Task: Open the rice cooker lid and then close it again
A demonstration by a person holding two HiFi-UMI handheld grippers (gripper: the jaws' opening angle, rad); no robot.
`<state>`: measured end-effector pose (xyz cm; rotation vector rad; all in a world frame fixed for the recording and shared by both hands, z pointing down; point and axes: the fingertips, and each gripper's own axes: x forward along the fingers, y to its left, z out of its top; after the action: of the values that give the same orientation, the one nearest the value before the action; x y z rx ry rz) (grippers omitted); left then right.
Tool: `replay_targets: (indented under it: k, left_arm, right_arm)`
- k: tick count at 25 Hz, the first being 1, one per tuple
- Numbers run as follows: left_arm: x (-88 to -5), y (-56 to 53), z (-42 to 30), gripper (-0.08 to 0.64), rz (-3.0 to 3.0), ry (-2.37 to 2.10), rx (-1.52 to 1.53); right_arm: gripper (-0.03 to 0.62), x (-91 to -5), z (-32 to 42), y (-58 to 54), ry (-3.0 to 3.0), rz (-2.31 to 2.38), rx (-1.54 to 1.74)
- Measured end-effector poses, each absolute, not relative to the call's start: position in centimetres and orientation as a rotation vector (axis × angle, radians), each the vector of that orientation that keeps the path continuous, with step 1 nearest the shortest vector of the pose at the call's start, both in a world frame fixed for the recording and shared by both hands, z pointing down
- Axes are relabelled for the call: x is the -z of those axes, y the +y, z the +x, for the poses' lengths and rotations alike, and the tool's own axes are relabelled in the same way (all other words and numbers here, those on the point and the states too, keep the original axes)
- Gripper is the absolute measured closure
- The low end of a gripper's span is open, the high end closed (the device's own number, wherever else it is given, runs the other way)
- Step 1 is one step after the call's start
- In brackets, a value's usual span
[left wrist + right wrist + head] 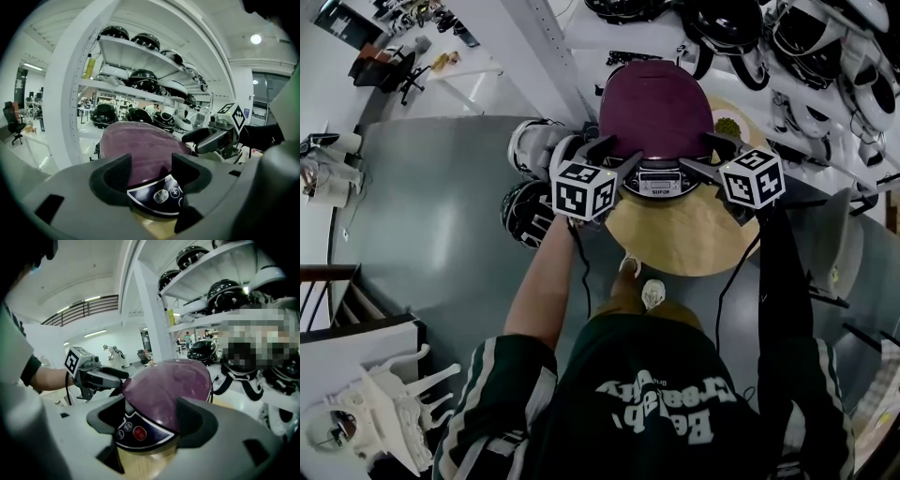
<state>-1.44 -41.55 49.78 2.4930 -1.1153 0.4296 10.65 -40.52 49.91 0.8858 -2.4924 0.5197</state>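
Lid sits shut on the maroon rice cooker at the round wooden table's far edge, your left gripper and right gripper gape empty, flanking its control panel, so I'd say opening and closing both remain.

Tally over your table: single cooker, things in pairs, helmets past counting.
You have one rice cooker on one round wooden table. Two grippers: left gripper, right gripper. Two marker cubes, one on the left, one on the right. Two helmets sit left of the cooker, one white helmet and one black helmet. Shelf helmets: many, too crowded for you to count. One office chair.
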Motion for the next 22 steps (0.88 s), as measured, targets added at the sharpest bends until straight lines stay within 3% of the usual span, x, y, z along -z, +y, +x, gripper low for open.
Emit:
replay_targets:
  k: [16,22]
  left_arm:
    - [-50.3,-41.9,-1.3,0.290,2.415,-1.148,-0.427]
    - [-50.3,-42.1,-1.7,0.307,2.426,-1.187,-0.412]
  right_arm:
    - [0.216,-51.4,9.7,-40.5,-2.211,0.815,-0.447]
    - [0.252,-51.1,10.0,-40.9,-2.277,0.924,-0.427]
